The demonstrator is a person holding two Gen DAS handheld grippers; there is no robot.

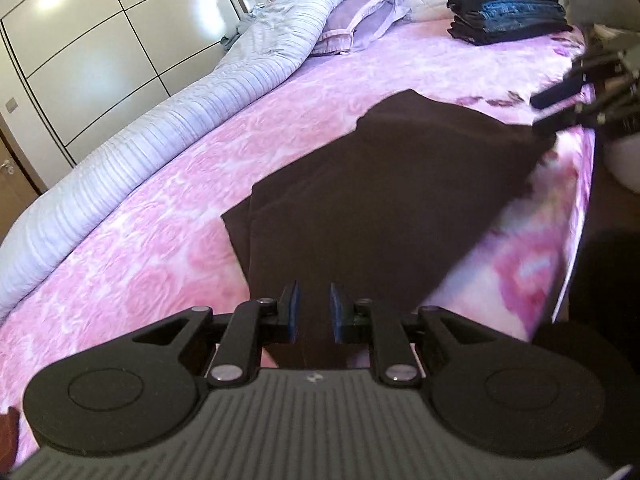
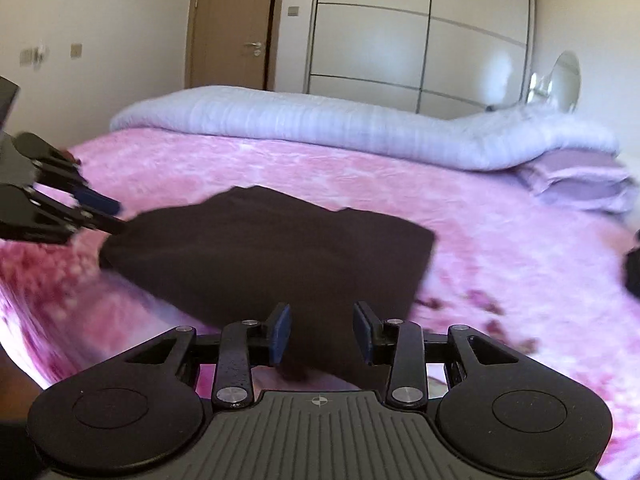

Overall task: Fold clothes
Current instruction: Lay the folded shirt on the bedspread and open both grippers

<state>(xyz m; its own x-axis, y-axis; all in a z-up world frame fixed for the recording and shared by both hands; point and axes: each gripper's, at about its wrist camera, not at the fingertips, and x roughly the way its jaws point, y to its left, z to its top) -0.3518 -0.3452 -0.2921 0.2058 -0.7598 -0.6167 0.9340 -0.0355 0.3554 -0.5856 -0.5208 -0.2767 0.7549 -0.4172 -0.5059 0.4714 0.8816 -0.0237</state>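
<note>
A dark brown garment (image 1: pixel 380 200) lies folded lengthwise on the pink floral bedspread (image 1: pixel 140 248). My left gripper (image 1: pixel 313 312) is open, with one end of the garment passing between its blue pads. My right gripper (image 2: pixel 322 334) is open, with the other end of the garment (image 2: pixel 280 256) between its fingers. Each gripper shows in the other's view: the right one at the far right edge (image 1: pixel 560 110), the left one at the left edge (image 2: pixel 102 214), both with jaws parted at the cloth's edge.
A stack of folded dark clothes and jeans (image 1: pixel 508 10) sits at the head of the bed. A rolled lilac duvet (image 1: pixel 168 132) and a purple pillow (image 1: pixel 360 20) lie along the far side. The bed edge (image 1: pixel 576 216) runs close by the garment. A wardrobe (image 2: pixel 420 32) and a door (image 2: pixel 232 24) stand beyond.
</note>
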